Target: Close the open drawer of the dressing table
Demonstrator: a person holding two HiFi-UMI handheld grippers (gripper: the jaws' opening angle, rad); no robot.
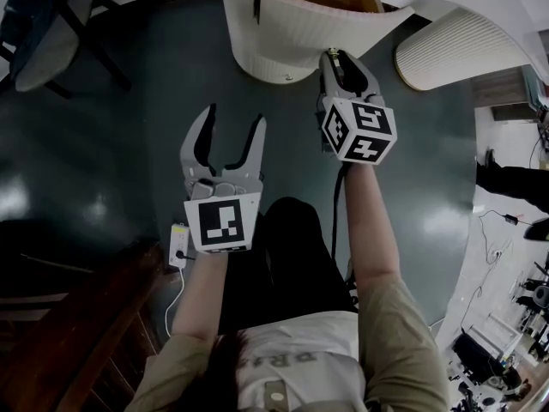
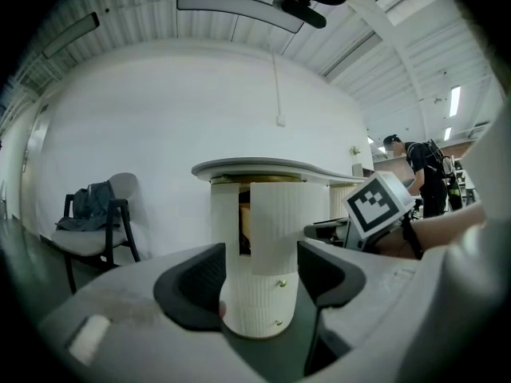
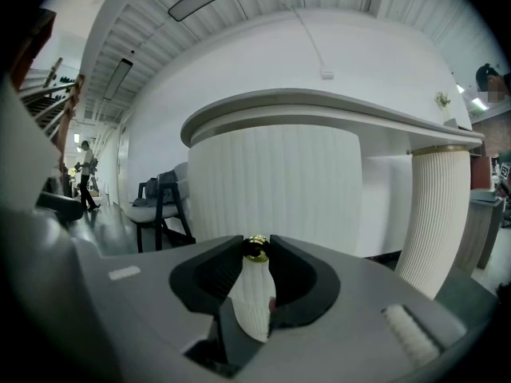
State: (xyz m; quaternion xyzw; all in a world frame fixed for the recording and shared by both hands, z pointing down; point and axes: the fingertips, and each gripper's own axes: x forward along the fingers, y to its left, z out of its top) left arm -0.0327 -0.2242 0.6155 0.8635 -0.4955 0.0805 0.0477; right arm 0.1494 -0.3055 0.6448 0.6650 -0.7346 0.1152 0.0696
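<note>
Grip step: right tongs [image 1: 336,62] clamped on the gold knob [image 3: 255,248] of the open drawer [image 2: 275,230]; left tongs [image 1: 230,136] wide, empty; next, likely a straight push inward

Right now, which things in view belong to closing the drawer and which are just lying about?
In the job: dressing table, open drawer, gold knob, right gripper shut on that knob.
Lying about: chair with clothes, white power strip on the floor, left gripper, open and empty.
</note>
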